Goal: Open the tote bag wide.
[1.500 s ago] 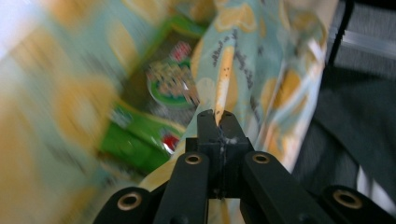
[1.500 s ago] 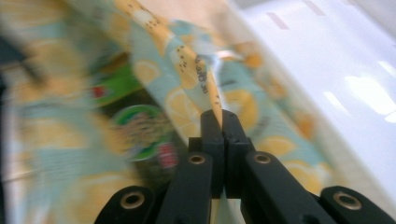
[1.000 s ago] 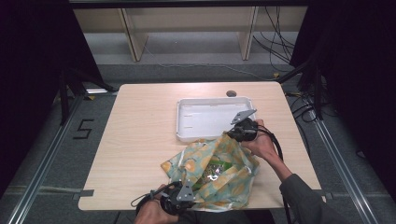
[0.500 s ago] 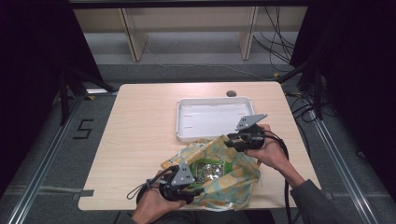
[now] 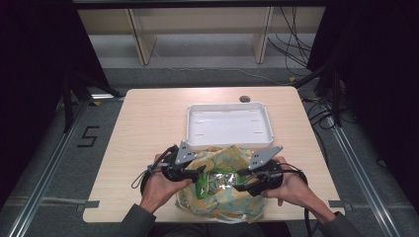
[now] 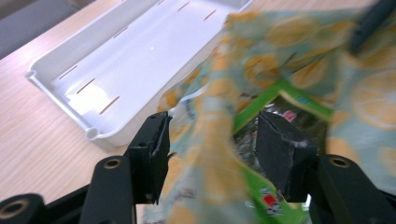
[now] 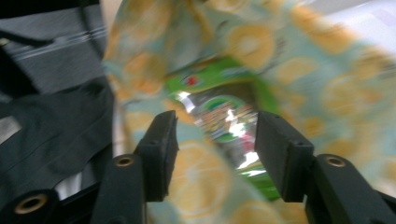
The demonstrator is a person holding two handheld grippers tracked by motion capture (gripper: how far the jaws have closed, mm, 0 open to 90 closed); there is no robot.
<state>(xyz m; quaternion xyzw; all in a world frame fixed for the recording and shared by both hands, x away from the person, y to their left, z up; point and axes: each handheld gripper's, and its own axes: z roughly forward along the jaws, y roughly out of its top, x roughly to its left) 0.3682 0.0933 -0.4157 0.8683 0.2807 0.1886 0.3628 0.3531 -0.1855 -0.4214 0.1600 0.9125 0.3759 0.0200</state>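
Observation:
A cloth bag printed with lemons lies at the table's front edge, its mouth spread open over a green snack packet inside. My left gripper hovers at the bag's left side. Its jaws have just been opening, and a loose fold of the bag rises between them without being pressed. My right gripper is over the bag's right side. Its jaws have also just been opening, and they stand apart above the packet and the bag.
A white empty tray sits just behind the bag, and its near corner is close to my left jaw. Bare wood lies to the left and behind. The person's dark clothing is at the front edge.
Both grippers went from shut on the bag's edges to open. The left one rose and moved away from the table's front; the right one came nearer the front. The bag's mouth widened.

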